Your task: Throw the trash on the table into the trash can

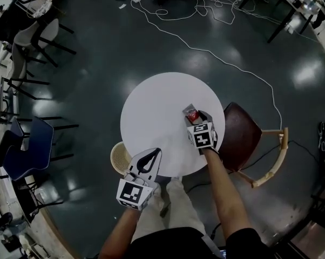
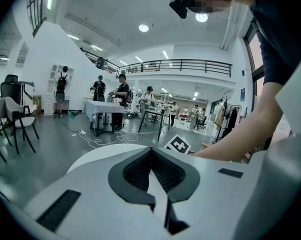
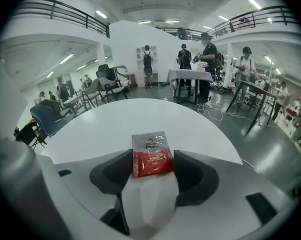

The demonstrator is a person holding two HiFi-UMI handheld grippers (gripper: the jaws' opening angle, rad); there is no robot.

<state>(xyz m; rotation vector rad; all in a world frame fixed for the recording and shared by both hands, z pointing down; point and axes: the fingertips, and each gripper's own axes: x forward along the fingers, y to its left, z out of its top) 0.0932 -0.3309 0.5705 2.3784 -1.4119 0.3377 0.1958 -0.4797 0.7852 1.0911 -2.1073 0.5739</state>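
Observation:
A red and silver snack packet [image 3: 151, 155] sticks out from my right gripper [image 3: 151, 165], whose jaws are shut on its lower end. In the head view that gripper [image 1: 195, 118] holds the packet [image 1: 191, 113] just over the right part of the round white table [image 1: 151, 117]. My left gripper [image 1: 148, 158] hovers at the table's near left edge, jaws shut with nothing between them [image 2: 151, 153]. A tan woven trash can [image 1: 117, 156] stands on the floor just left of it, partly under the table's rim.
A dark brown chair with wooden legs [image 1: 241, 136] stands against the table's right side. Blue and black chairs [image 1: 23, 144] line the left. Cables [image 1: 205, 50] trail over the dark floor behind. People stand far off by tables [image 3: 193, 74].

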